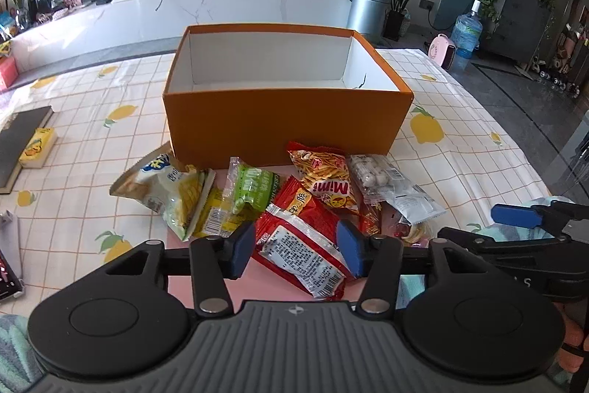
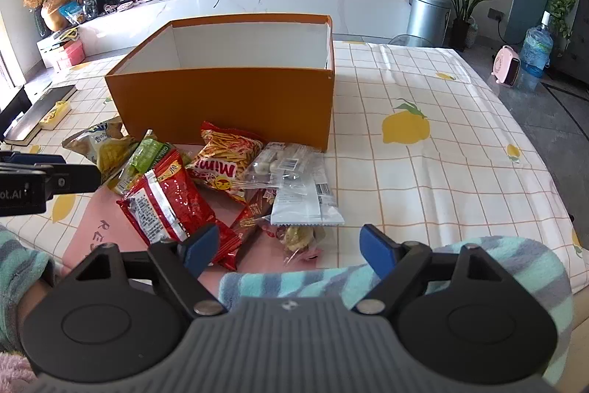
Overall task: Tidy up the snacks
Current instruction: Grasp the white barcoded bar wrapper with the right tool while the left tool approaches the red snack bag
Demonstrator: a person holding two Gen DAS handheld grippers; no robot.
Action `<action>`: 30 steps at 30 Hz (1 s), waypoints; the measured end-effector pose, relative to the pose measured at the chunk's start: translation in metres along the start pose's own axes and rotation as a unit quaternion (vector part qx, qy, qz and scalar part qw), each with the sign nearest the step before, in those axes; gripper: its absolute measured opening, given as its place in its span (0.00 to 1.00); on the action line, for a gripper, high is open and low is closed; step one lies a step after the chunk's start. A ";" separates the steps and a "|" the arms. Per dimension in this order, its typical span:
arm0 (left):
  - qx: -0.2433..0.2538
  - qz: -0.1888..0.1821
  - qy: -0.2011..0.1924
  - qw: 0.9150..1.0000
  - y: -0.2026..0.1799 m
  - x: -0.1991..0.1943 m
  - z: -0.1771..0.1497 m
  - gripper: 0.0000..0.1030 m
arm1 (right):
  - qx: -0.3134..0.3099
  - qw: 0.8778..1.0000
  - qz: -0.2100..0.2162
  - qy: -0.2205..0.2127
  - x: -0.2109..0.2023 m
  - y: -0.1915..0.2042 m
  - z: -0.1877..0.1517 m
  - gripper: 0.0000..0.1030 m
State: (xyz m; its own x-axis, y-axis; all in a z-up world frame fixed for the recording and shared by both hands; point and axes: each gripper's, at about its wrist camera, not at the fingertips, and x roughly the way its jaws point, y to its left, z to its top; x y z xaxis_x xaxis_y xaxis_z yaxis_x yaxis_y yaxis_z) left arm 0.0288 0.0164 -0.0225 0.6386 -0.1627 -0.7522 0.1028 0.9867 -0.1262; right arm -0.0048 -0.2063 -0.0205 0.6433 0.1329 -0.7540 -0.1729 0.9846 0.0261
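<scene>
Orange cardboard forms the box (image 1: 287, 120) that stands open-topped on our lemon-print surface (image 1: 460, 142), its white inside showing no snacks. Just in front of its near wall lies the snack pile: a pale chip bag (image 1: 162, 188) at the left, a green packet (image 1: 250, 188), a red packet (image 1: 305, 238) turned label-side up, the Mimi stick bag (image 1: 324, 177) and a clear pouch of white candies (image 1: 386, 186) at the right.

We hold our left tongs (image 1: 298, 251) low and level over the near edge of the pile, pointing toward the box. Their blue pads (image 1: 243, 247) are spread apart, one on each side of the red packet; whether they touch it we cannot tell, and they do not clamp it.

Our right tongs (image 2: 289, 251) hover to the right, also low and aimed at the box, spread wide and gripping nothing. Beneath them lies a striped fleece sleeve (image 2: 478, 264). From the right wrist view, the left tongs reach in from the left edge above the pile.

A dark book (image 1: 18, 142) and a yellow pack (image 1: 38, 148) lie well off to the left.
</scene>
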 end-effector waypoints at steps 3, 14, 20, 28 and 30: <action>-0.023 -0.008 0.023 0.999 0.005 0.014 -0.001 0.60 | 0.008 1.000 0.002 0.006 0.013 -0.002 0.004 0.68; -0.115 -0.018 0.094 0.989 0.016 0.068 -0.005 0.82 | -0.001 1.000 -0.003 0.027 0.058 0.001 0.018 0.78; -0.174 0.002 0.109 0.979 0.019 0.087 -0.006 0.85 | 0.011 0.998 -0.016 0.060 0.089 -0.006 0.019 0.82; -0.207 0.007 0.116 0.971 0.018 0.101 -0.005 0.90 | 0.052 0.994 0.018 0.089 0.109 -0.015 0.020 0.78; -0.205 0.008 0.118 0.971 0.015 0.104 -0.004 0.91 | 0.059 0.994 0.020 0.095 0.111 -0.015 0.019 0.71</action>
State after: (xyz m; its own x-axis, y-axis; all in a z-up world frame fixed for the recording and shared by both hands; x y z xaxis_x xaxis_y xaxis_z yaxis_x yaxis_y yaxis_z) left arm 0.0939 0.0146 -0.1057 0.4395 -0.1924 -0.8774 -0.2493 0.9123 -0.3249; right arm 0.0837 -0.2045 -0.0921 0.4840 0.1597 -0.8604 -0.1004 0.9869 0.1266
